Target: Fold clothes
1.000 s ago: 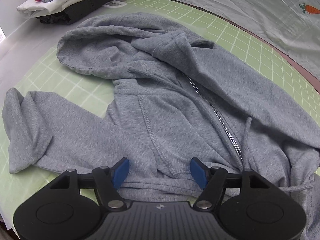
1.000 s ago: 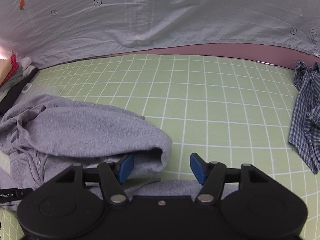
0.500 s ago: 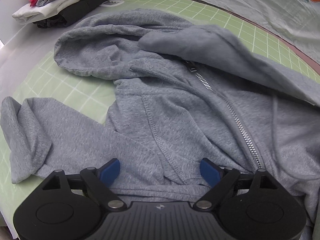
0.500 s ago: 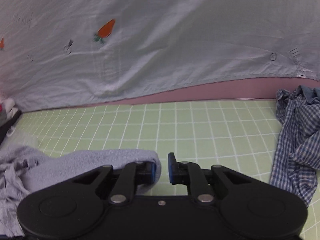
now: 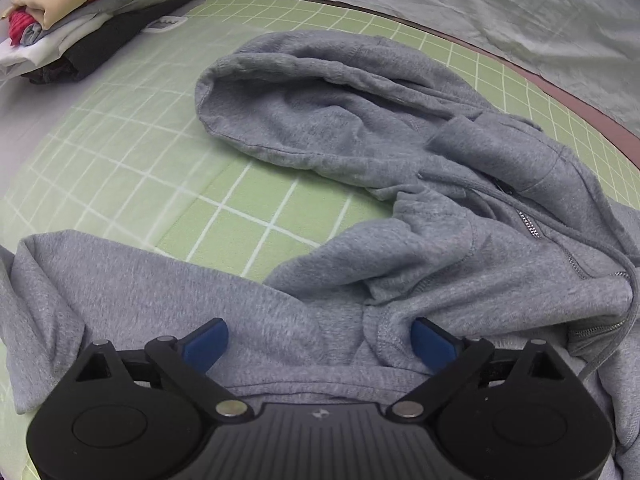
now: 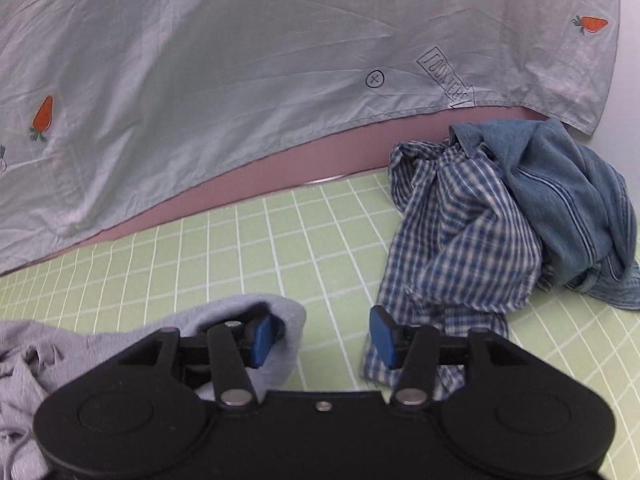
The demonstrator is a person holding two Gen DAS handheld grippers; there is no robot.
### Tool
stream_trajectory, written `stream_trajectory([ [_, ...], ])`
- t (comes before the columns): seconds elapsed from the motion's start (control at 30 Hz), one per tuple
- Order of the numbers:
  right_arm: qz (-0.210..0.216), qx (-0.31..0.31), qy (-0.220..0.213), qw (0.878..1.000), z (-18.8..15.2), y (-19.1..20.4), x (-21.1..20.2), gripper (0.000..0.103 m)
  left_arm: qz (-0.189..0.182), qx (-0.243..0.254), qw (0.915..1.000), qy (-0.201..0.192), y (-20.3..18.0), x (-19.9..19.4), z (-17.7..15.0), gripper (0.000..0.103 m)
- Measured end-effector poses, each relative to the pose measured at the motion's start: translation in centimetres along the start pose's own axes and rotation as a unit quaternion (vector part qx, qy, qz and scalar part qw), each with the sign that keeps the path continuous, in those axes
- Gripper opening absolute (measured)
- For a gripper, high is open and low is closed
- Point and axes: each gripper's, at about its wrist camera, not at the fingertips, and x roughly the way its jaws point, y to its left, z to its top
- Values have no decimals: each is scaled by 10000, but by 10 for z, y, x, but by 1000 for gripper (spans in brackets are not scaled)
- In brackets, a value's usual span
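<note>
Grey hoodie (image 5: 400,200) lies rumpled on the green grid mat (image 5: 140,160), hood toward the far side, zip partly hidden by bunched fabric.

Far left: folded stack (image 5: 80,28) at mat corner, well apart.

Left sleeve (image 5: 120,300) runs out toward the left edge. Left gripper (image 5: 316,340) sits low over the hem w/ jaws wide apart, holding nothing; fabric humps between them. Risk: closing here pinches sev. layers, so the fold drags the body askew.

Right gripper (image 6: 320,338): jaws apart, nothing clamped, sleeve cuff (image 6: 280,320) draped against the left finger (image 6: 262,340). It could snag and pull on lift.

Plaid shirt (image 6: 460,248) w/ denim garment (image 6: 568,200) lies just beside the right finger; a careless grab may catch it.
</note>
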Motion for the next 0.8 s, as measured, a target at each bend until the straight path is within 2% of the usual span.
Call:
stream_trajectory([
  [0.03,29,32,35,10000,-10,0,-7,59,-8,-8,10000,26,0,0,0,97],
  [0.2,222,132,212,9994,-52,8,-37,60,80,12,10000,52,-5,-5,-2,97],
  [0.43,622,226,288,9974,-90,23,-75,60,-4,124,9999,-58,-11,-19,-8,97],
  [0.57,625,80,303,9976,-106,26,-90,60,-71,189,9997,-107,-14,-26,-19,98],
  [0.8,524,128,295,9981,-128,6,-115,60,-359,398,9985,-78,-23,-40,-47,98],
])
